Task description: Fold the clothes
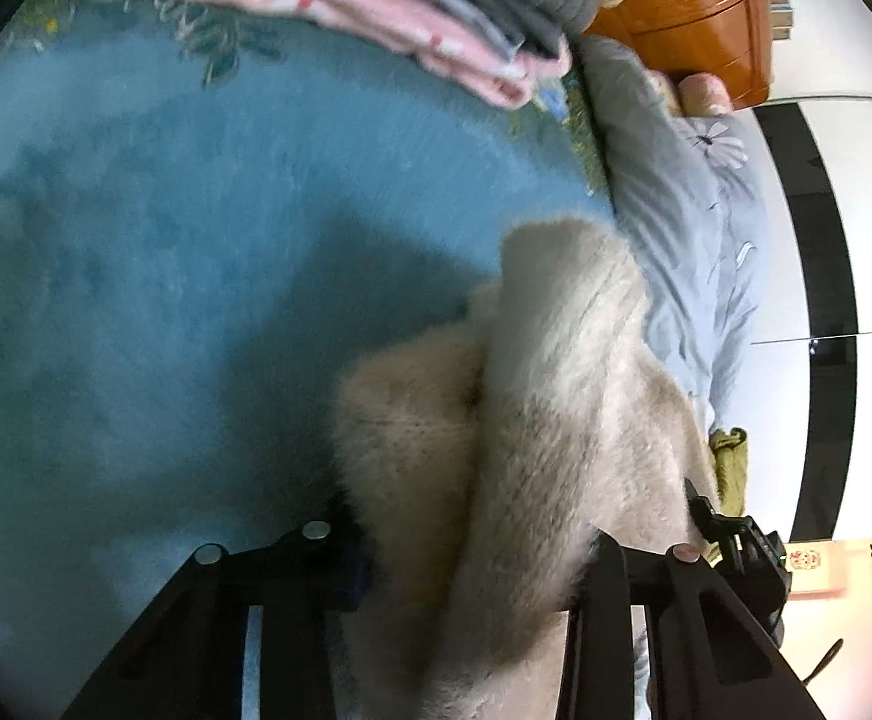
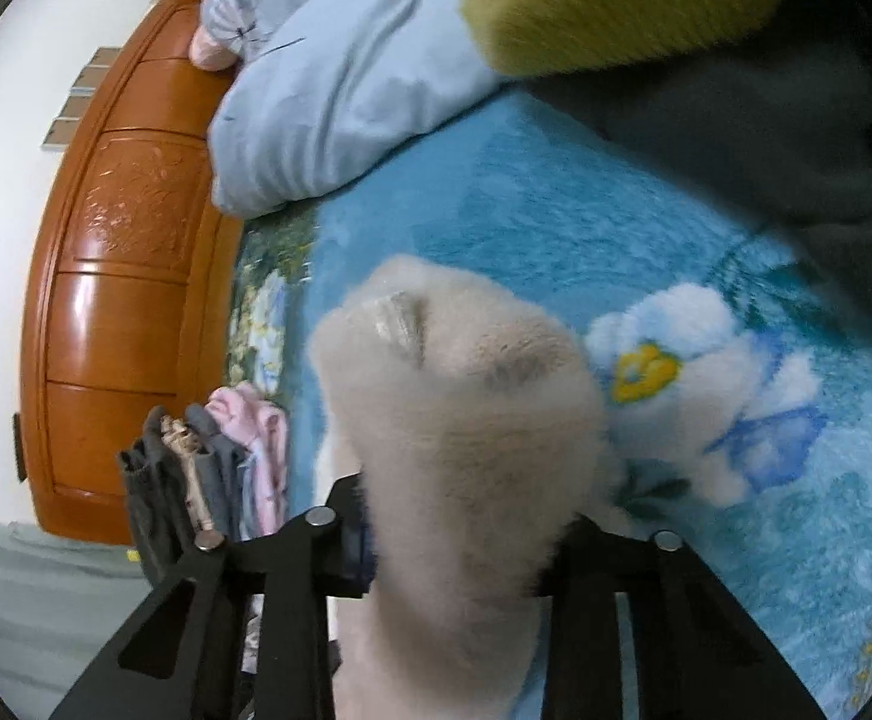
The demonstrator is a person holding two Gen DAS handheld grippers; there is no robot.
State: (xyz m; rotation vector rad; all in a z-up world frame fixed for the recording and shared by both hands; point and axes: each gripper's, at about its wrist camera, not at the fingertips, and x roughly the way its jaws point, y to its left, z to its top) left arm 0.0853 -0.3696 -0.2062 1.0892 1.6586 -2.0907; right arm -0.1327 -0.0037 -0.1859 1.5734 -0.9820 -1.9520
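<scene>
A fluffy cream garment hangs bunched above the blue plush blanket. My left gripper is shut on its thick folded edge, and the fabric fills the gap between the black fingers. In the right wrist view the same cream garment bulges forward out of my right gripper, which is shut on it. A grey patch shows on the fluffy cloth near its top. The fingertips of both grippers are buried in the pile.
A stack of folded clothes in pink, white and grey lies at the far side of the blanket, seen too as the stack. A pale blue duvet, a wooden headboard, an olive fuzzy garment and dark grey cloth border the bed.
</scene>
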